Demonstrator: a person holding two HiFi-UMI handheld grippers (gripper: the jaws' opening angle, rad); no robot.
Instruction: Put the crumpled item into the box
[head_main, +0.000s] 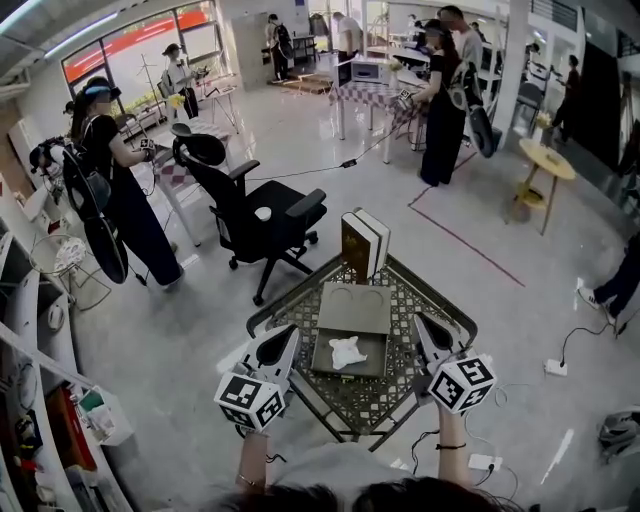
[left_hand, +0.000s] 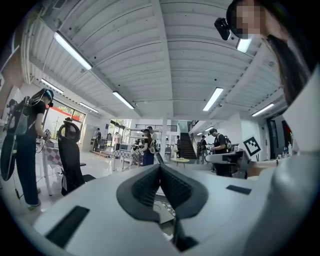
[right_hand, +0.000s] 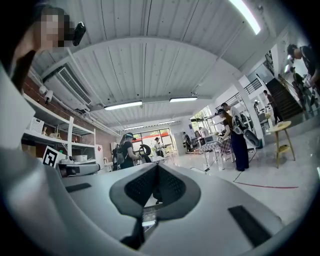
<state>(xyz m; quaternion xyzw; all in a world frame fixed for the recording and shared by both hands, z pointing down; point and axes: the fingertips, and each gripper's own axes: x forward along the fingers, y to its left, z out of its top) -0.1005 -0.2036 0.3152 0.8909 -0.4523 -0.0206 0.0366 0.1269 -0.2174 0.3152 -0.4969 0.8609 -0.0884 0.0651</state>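
Left gripper view shows the left gripper with its jaws pressed together on nothing. The right gripper is likewise closed and empty. Both tilt upward, seemingly resting idle at the near edge of the table. The crumpled item lies between them, apart from both, on the nearer panel of the box.

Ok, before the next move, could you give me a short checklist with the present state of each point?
1. Left gripper jaws apart: not ok, shut on nothing.
2. Right gripper jaws apart: not ok, shut on nothing.
3. Crumpled item in plain sight: ok, uncovered.
4. Crumpled item inside grey box: cannot tell; it lies on the darker near half.
5. Grippers aimed at table: not ok, their views show ceiling.
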